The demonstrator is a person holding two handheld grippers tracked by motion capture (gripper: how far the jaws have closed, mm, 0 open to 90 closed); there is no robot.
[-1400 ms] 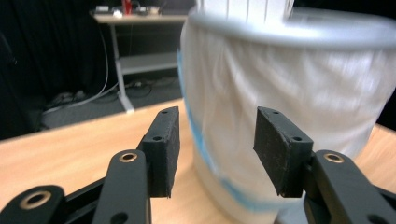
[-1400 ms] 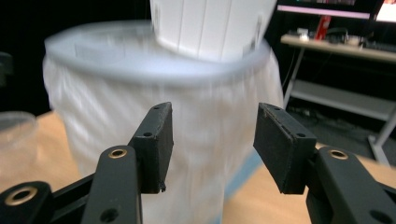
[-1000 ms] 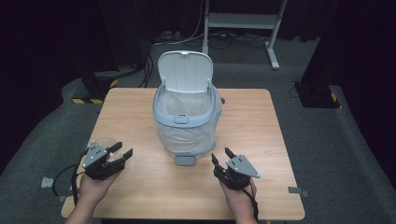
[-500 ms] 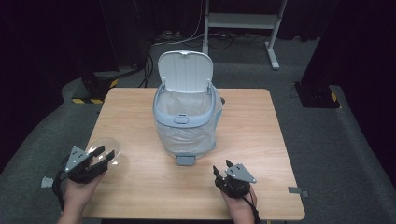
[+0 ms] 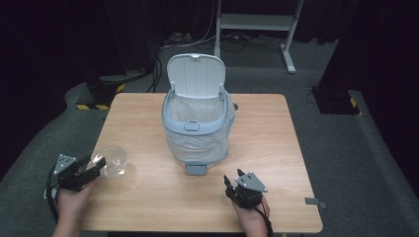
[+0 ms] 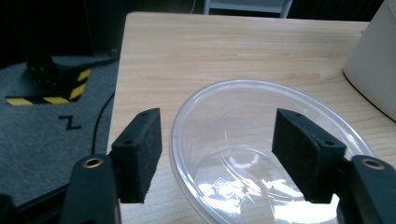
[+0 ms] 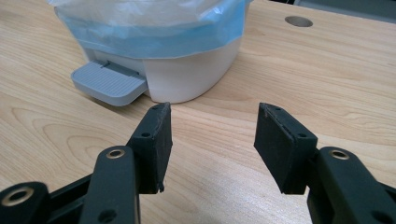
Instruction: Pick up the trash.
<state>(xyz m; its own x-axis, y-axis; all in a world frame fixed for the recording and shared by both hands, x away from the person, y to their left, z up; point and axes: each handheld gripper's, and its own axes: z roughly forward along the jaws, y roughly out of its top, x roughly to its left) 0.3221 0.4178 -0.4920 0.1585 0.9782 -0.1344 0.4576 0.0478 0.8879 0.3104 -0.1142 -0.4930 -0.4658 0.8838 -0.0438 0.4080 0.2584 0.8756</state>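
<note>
A pale wooden table [image 5: 276,148] stands on grey carpet in a dark room; lower left, the left gripper [image 5: 91,168] has just been opening, jaws straddling a clear plastic bowl's [image 5: 112,160] rim without pressing; lower right, the right gripper [image 5: 232,183] gapes empty near the lined bin [image 5: 197,133]

The light comes from above and falls on the counter [image 5: 276,148], which looks bright and warm. All around it the room is very dark, almost black. Shadows under things are small and soft. In the left gripper view, white glare shines on the clear bowl [image 6: 261,158], and the near edge looks a bit fuzzy, maybe out of focus. The high view is a little soft and grainy.
</note>
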